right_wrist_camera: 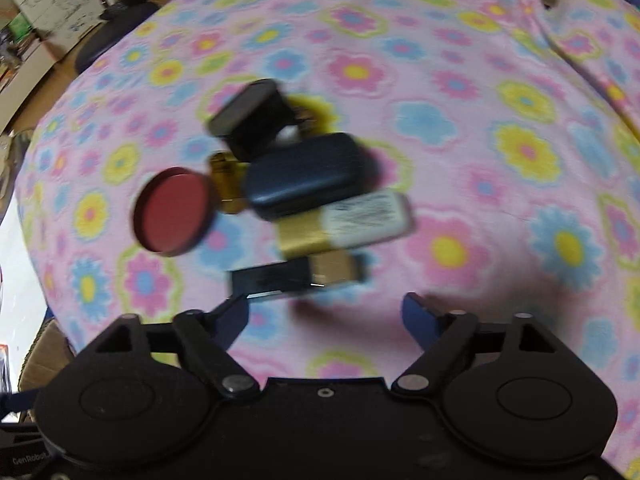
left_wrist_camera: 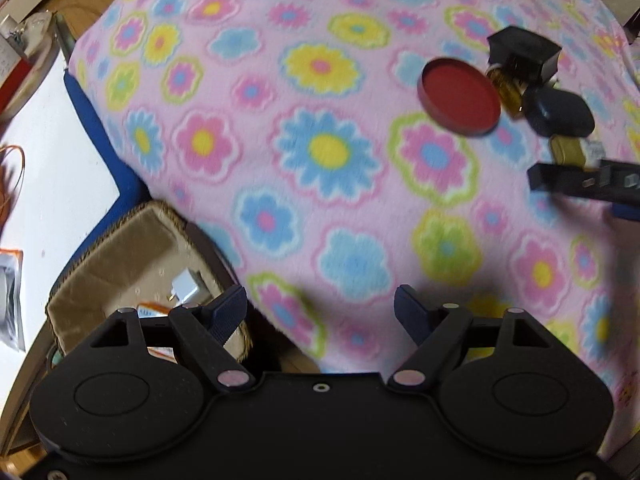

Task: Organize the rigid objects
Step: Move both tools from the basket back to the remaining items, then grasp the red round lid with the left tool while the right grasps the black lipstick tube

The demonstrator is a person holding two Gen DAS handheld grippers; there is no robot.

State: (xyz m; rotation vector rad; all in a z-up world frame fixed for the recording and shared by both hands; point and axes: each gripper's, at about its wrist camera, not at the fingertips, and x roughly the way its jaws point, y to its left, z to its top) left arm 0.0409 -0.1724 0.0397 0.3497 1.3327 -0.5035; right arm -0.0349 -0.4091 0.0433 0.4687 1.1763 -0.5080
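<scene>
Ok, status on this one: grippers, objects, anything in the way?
Left gripper open, empty, beside basket. Right gripper open, empty, above black flat piece. Red lid, dark case clustered on blanket. Nothing blocking.

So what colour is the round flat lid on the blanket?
Red; the round lid shows best in the left wrist view.

From my remote seat, both views were smeared by motion blur. In the right wrist view the print on the white label (right_wrist_camera: 366, 216) was unreadable, and the black box (right_wrist_camera: 256, 120) had no sharp edges. The amber bottle (right_wrist_camera: 227, 182) was half hidden behind the dark blue case (right_wrist_camera: 308, 176). In the left wrist view the basket (left_wrist_camera: 120, 264) was partly covered by the gripper body, so I could not identify its contents. The black bar (left_wrist_camera: 580, 182) was cut off by the right edge.
</scene>
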